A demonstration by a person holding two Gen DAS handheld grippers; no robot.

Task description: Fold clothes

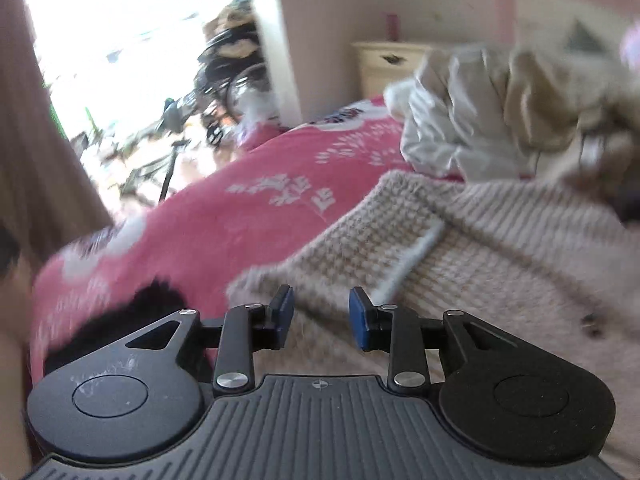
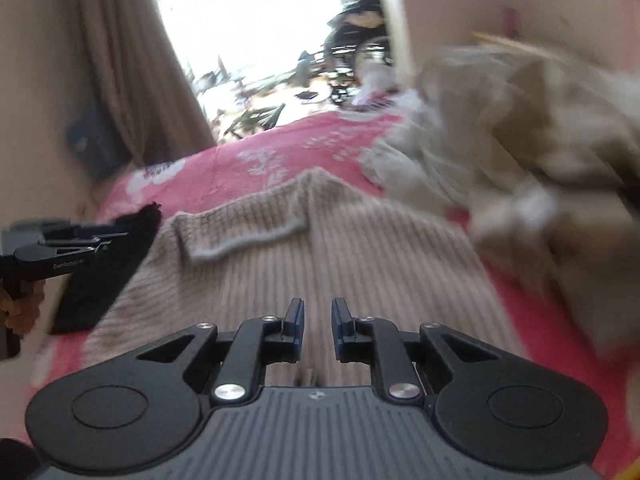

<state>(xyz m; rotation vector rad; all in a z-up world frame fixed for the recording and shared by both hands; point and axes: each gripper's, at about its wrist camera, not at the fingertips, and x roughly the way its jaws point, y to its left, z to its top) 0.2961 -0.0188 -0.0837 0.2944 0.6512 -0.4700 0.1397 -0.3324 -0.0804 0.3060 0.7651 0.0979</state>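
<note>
A beige rib-knit sweater [image 2: 320,240] lies spread flat on the pink floral bedspread [image 2: 248,176], one corner folded over to show a pale edging (a hem or collar, too blurred to tell). Beyond it, touching its far edge, sits a crumpled heap of cream and tan clothes [image 1: 500,112], unfolded.

At the bottom of the frame the left gripper [image 1: 322,312] hung with jaws apart over a beige knitted sweater [image 1: 460,248] on a pink floral bedspread [image 1: 240,200]. Crumpled pale clothes [image 1: 500,112] lay upper right, before a cream nightstand [image 1: 388,64].
</note>
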